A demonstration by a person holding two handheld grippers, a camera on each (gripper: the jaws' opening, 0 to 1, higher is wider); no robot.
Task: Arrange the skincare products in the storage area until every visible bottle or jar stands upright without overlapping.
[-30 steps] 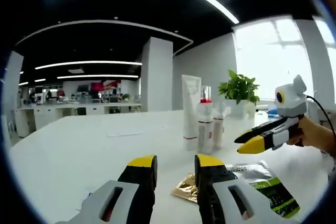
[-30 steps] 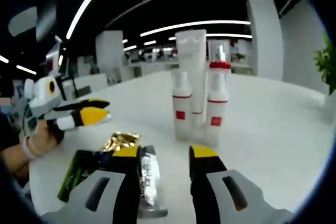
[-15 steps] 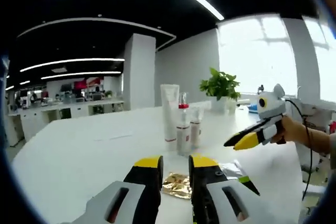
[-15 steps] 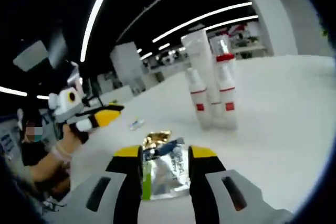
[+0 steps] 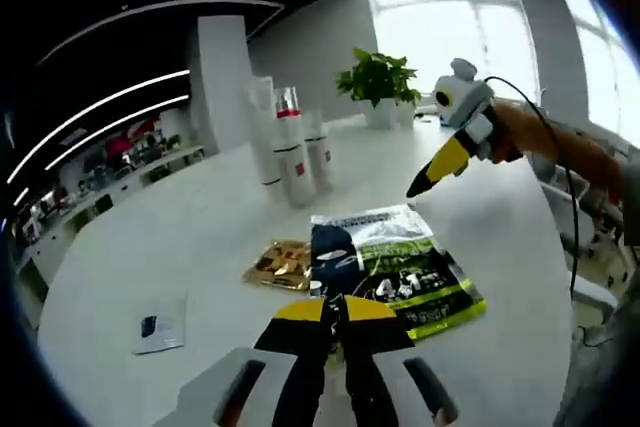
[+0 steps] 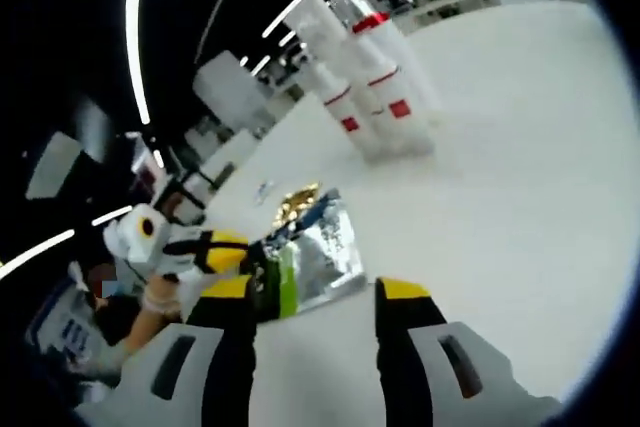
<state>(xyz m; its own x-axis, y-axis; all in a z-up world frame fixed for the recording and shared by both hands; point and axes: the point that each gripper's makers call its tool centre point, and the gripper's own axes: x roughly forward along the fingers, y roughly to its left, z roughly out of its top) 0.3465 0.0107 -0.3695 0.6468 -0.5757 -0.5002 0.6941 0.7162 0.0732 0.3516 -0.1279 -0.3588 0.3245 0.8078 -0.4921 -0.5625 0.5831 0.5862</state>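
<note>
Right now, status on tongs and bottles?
Left tongs shut, right tongs open, both empty. Bottles upright, clustered. Sachets flat on table in front.

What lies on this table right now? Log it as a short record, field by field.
surface: white table
bottles: white bottles with red bands, clustered upright, on the far side
flat items: green packet and gold sachet, lying side by side
other: small card, apart from the rest
left tongs: tips close together at the packet's near edge; grip unclear
right tongs: open, empty, above the table
</note>
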